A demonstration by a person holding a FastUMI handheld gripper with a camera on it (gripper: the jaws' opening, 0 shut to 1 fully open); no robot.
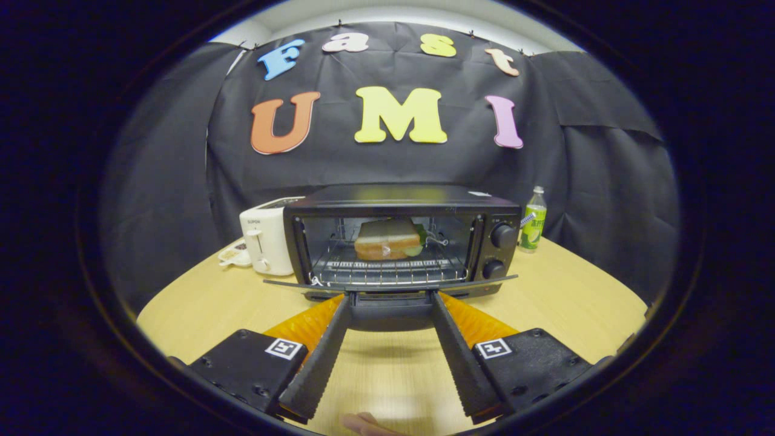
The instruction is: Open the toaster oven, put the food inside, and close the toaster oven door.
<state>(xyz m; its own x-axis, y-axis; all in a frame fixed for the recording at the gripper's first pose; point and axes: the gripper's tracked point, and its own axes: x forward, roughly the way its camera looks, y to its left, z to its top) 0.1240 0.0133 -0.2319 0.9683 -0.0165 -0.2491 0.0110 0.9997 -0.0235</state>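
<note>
Wooden table (563, 303) bears the toaster oven (402, 239); gripper (390, 297), level, spreads wide beneath its lowered door (390, 284).

Door handle (390, 315) partly hidden behind fingers; bottle label unreadable.

The black toaster oven (402, 242) stands on the light wooden tabletop (563, 303), facing the gripper (391, 295), with two round knobs (501, 236) stacked on its right front panel. Its door (390, 283) is swung down to about level, its near edge and handle lying between the spread jaws, whose tips reach the door's near edge. Inside, a sandwich (387, 239) of browned bread with a green leaf showing at its right side rests on the wire rack (387, 269), toward the far part of the cavity.
</note>
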